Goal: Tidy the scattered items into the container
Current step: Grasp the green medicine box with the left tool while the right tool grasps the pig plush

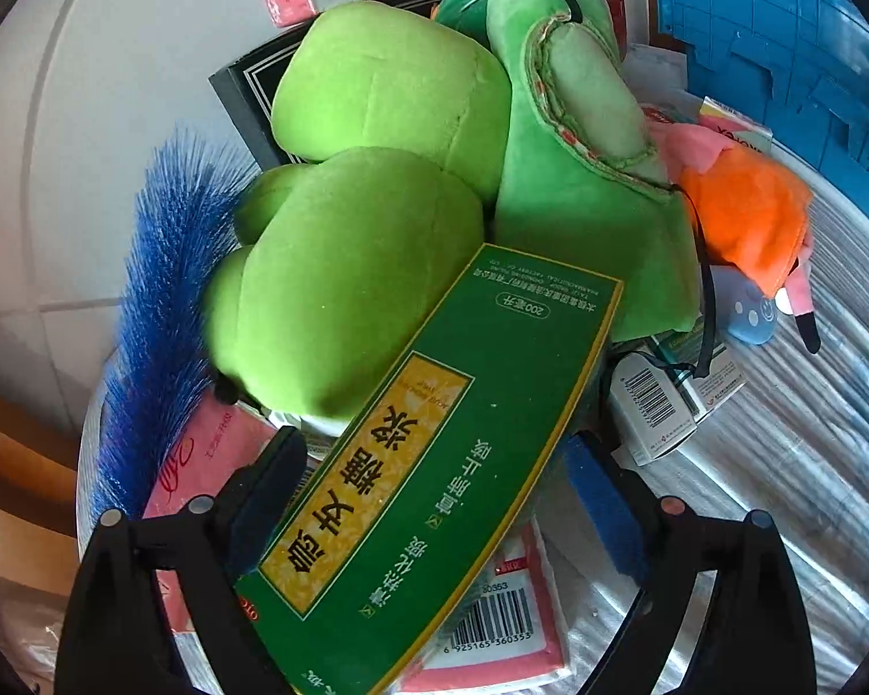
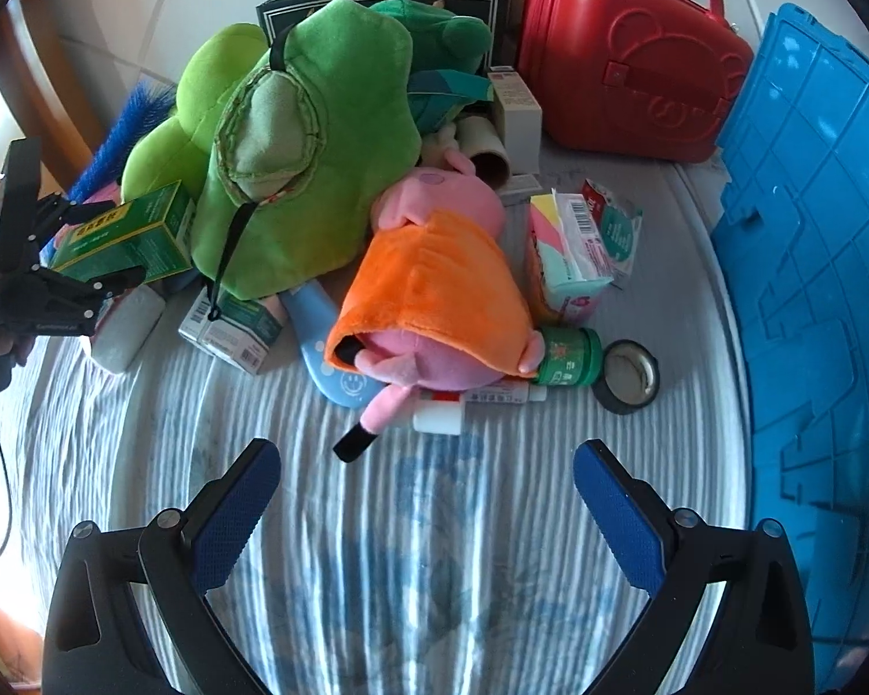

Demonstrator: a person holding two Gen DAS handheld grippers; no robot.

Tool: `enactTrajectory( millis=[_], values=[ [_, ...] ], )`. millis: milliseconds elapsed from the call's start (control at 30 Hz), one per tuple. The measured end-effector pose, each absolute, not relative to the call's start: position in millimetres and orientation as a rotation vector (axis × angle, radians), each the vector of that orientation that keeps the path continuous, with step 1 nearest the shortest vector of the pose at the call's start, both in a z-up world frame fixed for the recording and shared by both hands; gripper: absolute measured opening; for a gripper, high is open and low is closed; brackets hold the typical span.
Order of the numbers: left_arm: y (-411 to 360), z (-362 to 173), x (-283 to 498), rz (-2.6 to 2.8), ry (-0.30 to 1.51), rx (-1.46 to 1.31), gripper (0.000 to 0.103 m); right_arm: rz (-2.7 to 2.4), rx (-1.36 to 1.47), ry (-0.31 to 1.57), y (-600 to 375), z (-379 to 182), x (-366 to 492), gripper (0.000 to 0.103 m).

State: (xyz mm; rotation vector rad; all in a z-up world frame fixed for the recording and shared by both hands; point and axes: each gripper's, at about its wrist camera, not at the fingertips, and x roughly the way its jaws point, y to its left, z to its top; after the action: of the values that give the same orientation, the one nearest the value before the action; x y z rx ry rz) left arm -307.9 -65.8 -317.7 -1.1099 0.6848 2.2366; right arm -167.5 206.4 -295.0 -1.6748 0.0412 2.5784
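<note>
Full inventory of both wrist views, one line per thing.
green plush: 1, green, middle of the pile
pig plush: 1, pink with orange dress, in front of the green plush
green box: 1, green and yellow, between the left gripper's fingers
blue brush: 1, blue, left edge of the pile
red case: 1, red, back right
blue crate: 1, blue, right edge
tape roll: 1, black, by the green jar
left gripper: shut on the green box
right gripper: open, above striped cloth
</note>
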Motion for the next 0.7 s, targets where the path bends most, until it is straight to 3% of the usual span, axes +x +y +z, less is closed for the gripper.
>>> enactTrajectory(
  millis=[67,267,467,700],
  values=[
    [-68.6,-311.9,-299.6,2.252,0.633,-1.099,0.074,2.578,-1.667,0.029,207.1,-300.5,-177.8,0.103],
    [-79.8,-301.9,-267.9,2.313,0.500,-1.090,0.058,2.597,-1.645,0.035,212.3,-319.0,-217.1,0.103],
    [-90.8,-297.3,-238.1,2.365,0.396,-1.100,0.054,2.586,-1.687,0.096,214.0,-341.0,-261.2,0.103],
    [-97.7,-288.4,-209.4,2.411,0.309,-1.105,0.054,2.444,-1.782,0.018,217.0,-383.8,-300.7,0.103]
  ],
)
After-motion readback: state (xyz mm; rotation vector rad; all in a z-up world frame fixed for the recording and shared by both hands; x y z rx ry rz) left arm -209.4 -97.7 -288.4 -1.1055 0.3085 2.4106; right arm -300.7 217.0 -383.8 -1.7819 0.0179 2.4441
